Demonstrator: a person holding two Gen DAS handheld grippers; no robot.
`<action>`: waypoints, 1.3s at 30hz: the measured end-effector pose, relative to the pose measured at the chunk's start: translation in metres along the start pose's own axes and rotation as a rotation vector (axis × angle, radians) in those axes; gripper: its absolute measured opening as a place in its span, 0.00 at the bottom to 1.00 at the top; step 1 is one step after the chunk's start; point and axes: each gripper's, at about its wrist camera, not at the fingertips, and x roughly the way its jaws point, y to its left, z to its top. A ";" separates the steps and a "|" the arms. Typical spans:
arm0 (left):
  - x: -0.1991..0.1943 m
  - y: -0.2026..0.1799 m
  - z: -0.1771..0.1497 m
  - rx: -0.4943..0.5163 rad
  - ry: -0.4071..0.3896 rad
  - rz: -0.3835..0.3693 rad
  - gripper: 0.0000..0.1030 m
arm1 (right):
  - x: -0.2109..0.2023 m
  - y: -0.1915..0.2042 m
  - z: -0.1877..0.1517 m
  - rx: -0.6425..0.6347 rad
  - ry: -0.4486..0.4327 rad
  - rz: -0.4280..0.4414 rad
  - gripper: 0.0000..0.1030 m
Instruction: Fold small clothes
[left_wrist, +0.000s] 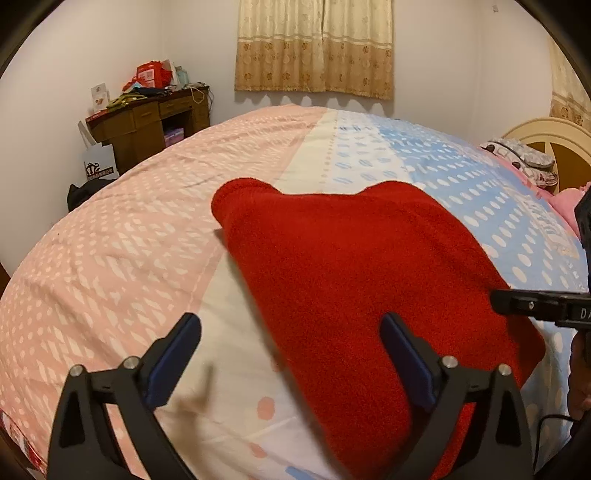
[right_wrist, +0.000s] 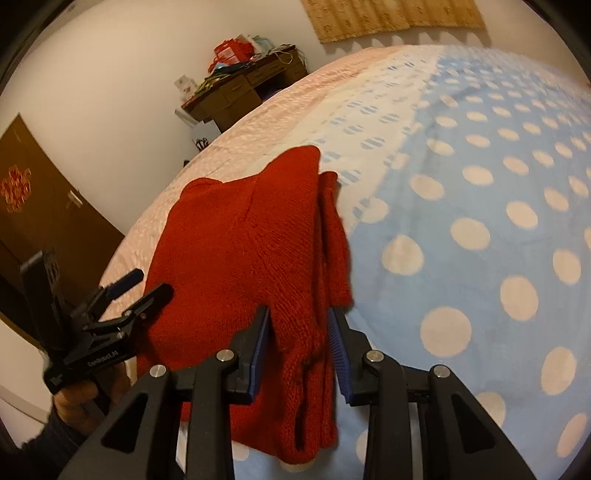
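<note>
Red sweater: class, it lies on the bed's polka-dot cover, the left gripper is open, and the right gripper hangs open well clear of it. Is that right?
Not quite. The red sweater does lie on the polka-dot cover and the left gripper is open, but the right wrist view shows the right gripper with a fold of the sweater between its fingers, not clear of it.

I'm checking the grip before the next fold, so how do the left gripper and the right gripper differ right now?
The left gripper stands wide open with nothing between its fingers, over the near edge of the red sweater; the right gripper stands much narrower, with a bunch of sweater between its fingers. Whether it pinches is unclear. Both have black frames and blue pads.
</note>
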 end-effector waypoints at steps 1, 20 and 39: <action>0.001 -0.001 -0.002 0.004 -0.005 0.009 0.99 | 0.001 -0.002 -0.001 0.010 0.001 0.001 0.32; -0.106 -0.006 0.011 0.041 -0.172 -0.042 1.00 | -0.088 0.034 -0.034 0.089 -0.272 -0.110 0.54; -0.133 -0.009 0.014 0.030 -0.231 -0.102 1.00 | -0.131 0.094 -0.050 -0.082 -0.366 -0.213 0.61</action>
